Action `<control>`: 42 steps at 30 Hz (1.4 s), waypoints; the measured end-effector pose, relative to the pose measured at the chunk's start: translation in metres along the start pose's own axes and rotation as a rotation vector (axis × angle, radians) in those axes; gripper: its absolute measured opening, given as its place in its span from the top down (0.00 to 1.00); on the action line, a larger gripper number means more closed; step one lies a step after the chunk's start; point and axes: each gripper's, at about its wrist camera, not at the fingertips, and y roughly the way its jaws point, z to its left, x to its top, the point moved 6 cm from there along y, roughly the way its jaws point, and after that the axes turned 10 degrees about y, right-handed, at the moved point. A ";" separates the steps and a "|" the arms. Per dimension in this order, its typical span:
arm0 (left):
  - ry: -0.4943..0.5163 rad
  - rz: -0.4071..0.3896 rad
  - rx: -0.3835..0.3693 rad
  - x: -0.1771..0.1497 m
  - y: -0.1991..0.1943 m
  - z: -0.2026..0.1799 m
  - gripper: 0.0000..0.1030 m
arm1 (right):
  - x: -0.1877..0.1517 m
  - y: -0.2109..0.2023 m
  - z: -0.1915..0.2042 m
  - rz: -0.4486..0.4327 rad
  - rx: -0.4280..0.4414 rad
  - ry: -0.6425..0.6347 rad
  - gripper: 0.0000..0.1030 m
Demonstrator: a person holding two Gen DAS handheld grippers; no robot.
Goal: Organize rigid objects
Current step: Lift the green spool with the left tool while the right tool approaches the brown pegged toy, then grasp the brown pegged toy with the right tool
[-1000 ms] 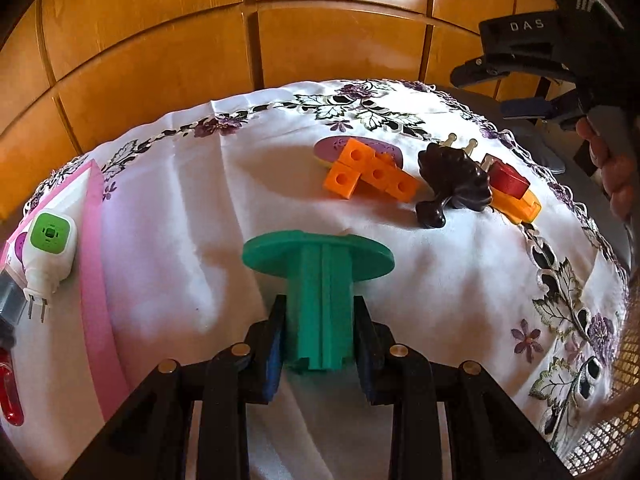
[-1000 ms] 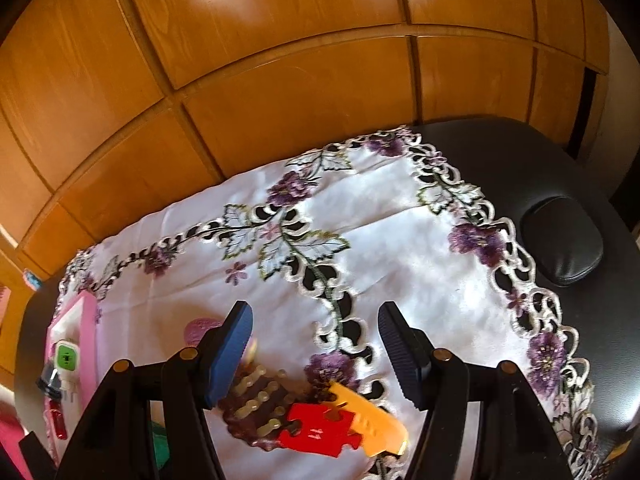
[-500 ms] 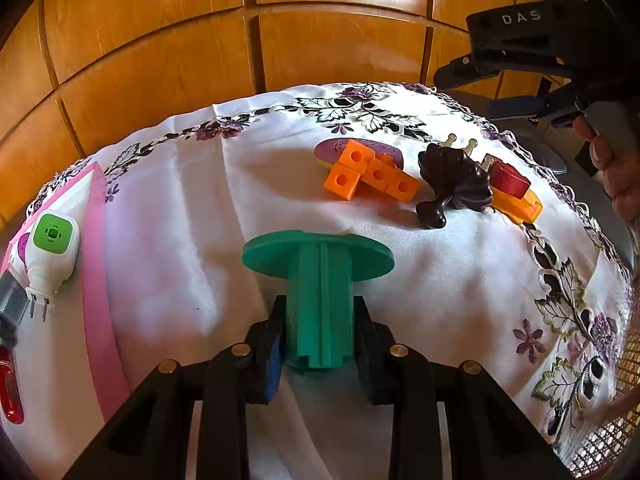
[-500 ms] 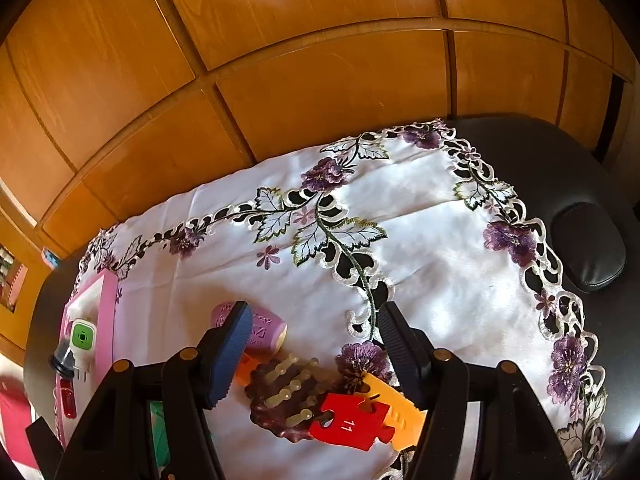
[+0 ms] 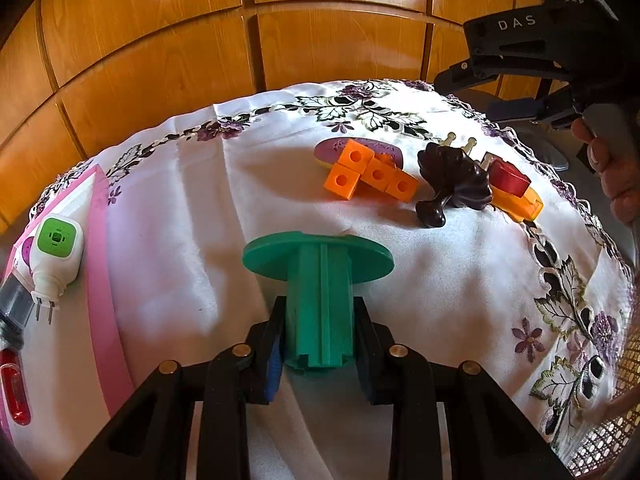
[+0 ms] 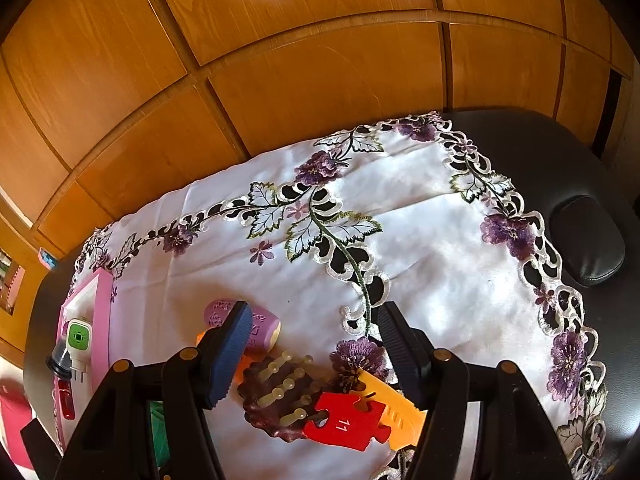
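Left wrist view: the left gripper (image 5: 319, 332) clamps the ribbed stem of a green spool piece (image 5: 318, 280), long axis running away from the camera, its round flange at the far end over the white embroidered cloth (image 5: 192, 216). Beyond lie orange linked cubes (image 5: 370, 174) and a dark brown comb-like piece (image 5: 454, 180).

Right wrist view: the right gripper (image 6: 314, 346) hangs half open and empty, tilted down over the brown piece, probably a hair claw, and a red puzzle piece (image 6: 344, 426) on the desk.

- Green spool piece (image 5: 320, 276): flat round disc on a ribbed stem, stem clamped, disc toward cloth.
- Orange cube blocks (image 5: 370, 174): joined cluster, lying on purple oval piece (image 5: 340, 145).
- Dark brown comb-like piece (image 6: 280, 396): pale pegs up.
- Red puzzle piece (image 6: 346, 424): marked 11, overlapping orange piece (image 6: 396, 408).
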 end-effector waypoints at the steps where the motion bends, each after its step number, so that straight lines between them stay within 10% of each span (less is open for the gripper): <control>1: 0.002 0.004 0.001 0.000 -0.001 0.000 0.71 | 0.000 0.000 0.000 0.000 -0.001 0.000 0.36; 24: -0.027 -0.103 -0.084 0.002 -0.079 -0.001 0.71 | -0.012 0.016 -0.001 0.087 0.021 0.004 0.36; 29: -0.051 -0.118 -0.085 0.001 -0.089 0.007 0.71 | -0.027 0.023 0.023 0.165 0.102 -0.085 0.36; 42: -0.128 -0.126 -0.075 -0.006 -0.101 0.033 0.71 | -0.060 0.039 0.048 0.172 -0.070 -0.409 0.34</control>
